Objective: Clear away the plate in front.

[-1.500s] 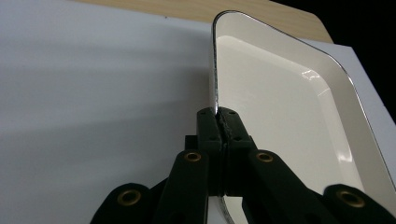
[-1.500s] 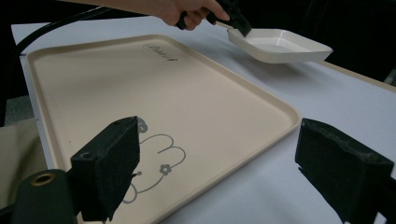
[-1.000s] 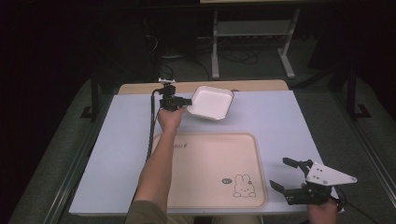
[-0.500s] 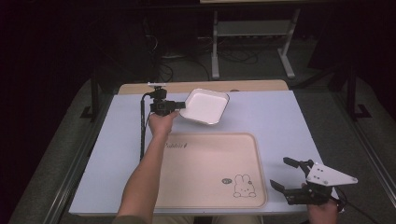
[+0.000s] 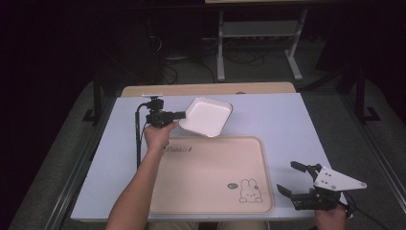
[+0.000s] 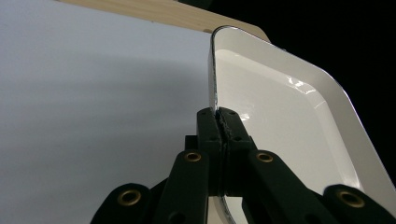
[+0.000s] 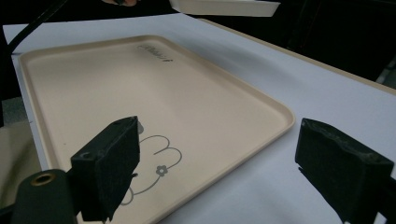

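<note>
My left gripper (image 5: pixel 182 115) is shut on the rim of a white square dish (image 5: pixel 207 116), holding it in the air above the far edge of a beige tray (image 5: pixel 201 177). In the left gripper view the jaws pinch the dish (image 6: pixel 280 116) edge, with the left gripper (image 6: pixel 219 122) closed tight. At the table's near right my right gripper (image 5: pixel 292 178) stands open, just off the tray's right edge. From the right gripper view the right gripper (image 7: pixel 233 158) straddles the tray (image 7: pixel 140 93) corner with the rabbit drawing (image 7: pixel 149 161), and the dish (image 7: pixel 224 6) hangs at the far end.
The white table (image 5: pixel 306 124) has a wooden strip (image 5: pixel 206 89) along its far edge. A black cable (image 5: pixel 139 139) trails from the left gripper along the forearm. A metal stand (image 5: pixel 258 33) rises behind the table on the dark floor.
The left gripper has carried the dish a little to the left and toward the person, nearer the tray's far edge. The right gripper has stayed still.
</note>
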Demonstrator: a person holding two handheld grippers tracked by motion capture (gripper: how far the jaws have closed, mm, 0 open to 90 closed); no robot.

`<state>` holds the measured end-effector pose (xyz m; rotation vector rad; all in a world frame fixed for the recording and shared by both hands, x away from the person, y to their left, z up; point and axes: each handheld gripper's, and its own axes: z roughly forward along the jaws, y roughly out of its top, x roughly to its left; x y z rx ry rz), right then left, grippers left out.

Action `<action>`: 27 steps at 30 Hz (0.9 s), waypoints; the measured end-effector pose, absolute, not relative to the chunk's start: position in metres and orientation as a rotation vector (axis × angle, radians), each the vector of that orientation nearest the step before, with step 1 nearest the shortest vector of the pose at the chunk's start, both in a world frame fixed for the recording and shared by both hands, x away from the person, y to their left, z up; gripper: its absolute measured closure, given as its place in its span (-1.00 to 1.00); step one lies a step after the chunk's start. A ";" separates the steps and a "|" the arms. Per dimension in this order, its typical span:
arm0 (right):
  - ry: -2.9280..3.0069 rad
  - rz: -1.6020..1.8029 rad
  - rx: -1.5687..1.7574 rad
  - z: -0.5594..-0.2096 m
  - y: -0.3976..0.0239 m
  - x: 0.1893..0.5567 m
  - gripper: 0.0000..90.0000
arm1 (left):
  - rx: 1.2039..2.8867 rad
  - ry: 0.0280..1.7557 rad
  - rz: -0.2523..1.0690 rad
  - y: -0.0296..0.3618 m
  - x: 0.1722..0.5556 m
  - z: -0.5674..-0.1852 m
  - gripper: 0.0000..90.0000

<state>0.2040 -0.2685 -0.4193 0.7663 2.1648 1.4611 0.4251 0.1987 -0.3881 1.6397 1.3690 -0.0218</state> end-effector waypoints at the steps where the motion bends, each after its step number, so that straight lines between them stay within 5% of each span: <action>1: 2.162 1.461 0.765 -0.419 -0.268 0.204 -0.71 | 1.640 1.370 -0.020 0.201 0.420 -0.388 0.97; 27: 2.164 1.460 0.758 -0.419 -0.267 0.204 -0.71 | 1.690 1.342 -0.062 0.213 0.366 -0.406 0.97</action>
